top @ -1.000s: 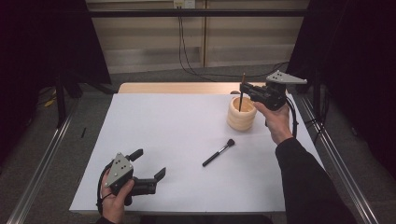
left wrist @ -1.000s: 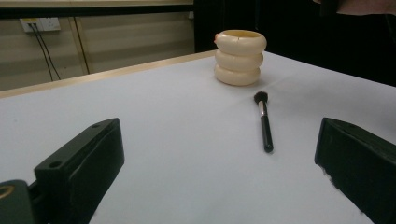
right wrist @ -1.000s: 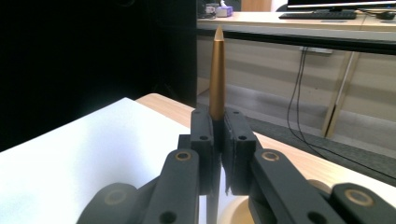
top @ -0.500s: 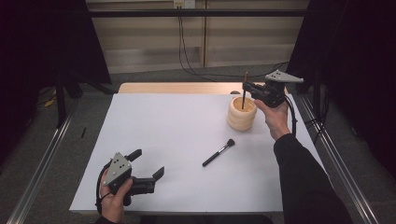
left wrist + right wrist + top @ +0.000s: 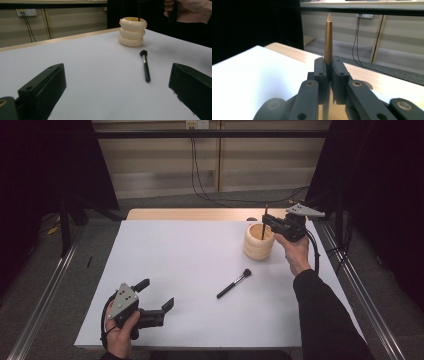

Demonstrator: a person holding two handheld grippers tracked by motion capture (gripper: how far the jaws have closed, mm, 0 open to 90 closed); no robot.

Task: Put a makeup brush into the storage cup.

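A cream ringed holder (image 5: 259, 241) stands at the back right of the white table; the left gripper view has it (image 5: 132, 31) far ahead. Just above it, my right gripper (image 5: 266, 222) is shut on a thin gold-handled brush (image 5: 328, 40), held upright. The brush's pointed end is up and its lower end dips into the holder's mouth. The jaws (image 5: 328, 72) clamp the handle from both sides. A black makeup brush (image 5: 233, 283) lies loose on the table's middle, bristles toward the holder. My left gripper (image 5: 156, 294) rests open near the front left edge, with nothing between its jaws (image 5: 117, 82).
A strip of bare wood (image 5: 190, 214) runs along the table's far edge. Metal rails (image 5: 45, 290) flank the table on both sides. Cables (image 5: 200, 180) trail across the floor behind, and dark curtains hang at left and right.
My right gripper has sunk a little with the gold-handled brush, so its lower end now sits inside the holder. The left gripper and the loose brush have not moved.
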